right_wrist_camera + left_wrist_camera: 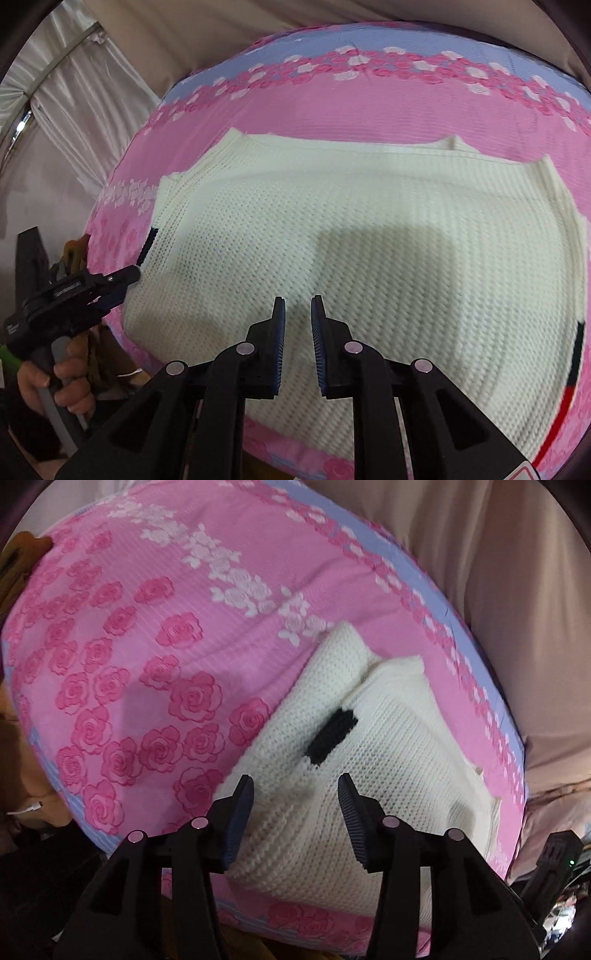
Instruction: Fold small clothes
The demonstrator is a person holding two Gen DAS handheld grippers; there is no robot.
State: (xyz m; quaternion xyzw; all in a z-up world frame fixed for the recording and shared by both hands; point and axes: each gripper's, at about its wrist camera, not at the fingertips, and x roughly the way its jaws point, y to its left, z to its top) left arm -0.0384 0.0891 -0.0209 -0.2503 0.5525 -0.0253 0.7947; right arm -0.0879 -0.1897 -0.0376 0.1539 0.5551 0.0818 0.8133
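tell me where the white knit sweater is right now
The white knit sweater lies flat on the pink rose-print bedspread, filling the middle of the right wrist view, with the left gripper at its left edge.

From my right wrist camera, a cream knitted sweater lies spread flat over the pink rose-print bedspread. My right gripper hovers above its near part at 6 o'clock, jaws a narrow gap apart with nothing between them. At 9 o'clock my left gripper, held in a bare hand, reaches the sweater's edge by a black stripe; its jaw state is unclear. A pale curtain hangs at 10 o'clock
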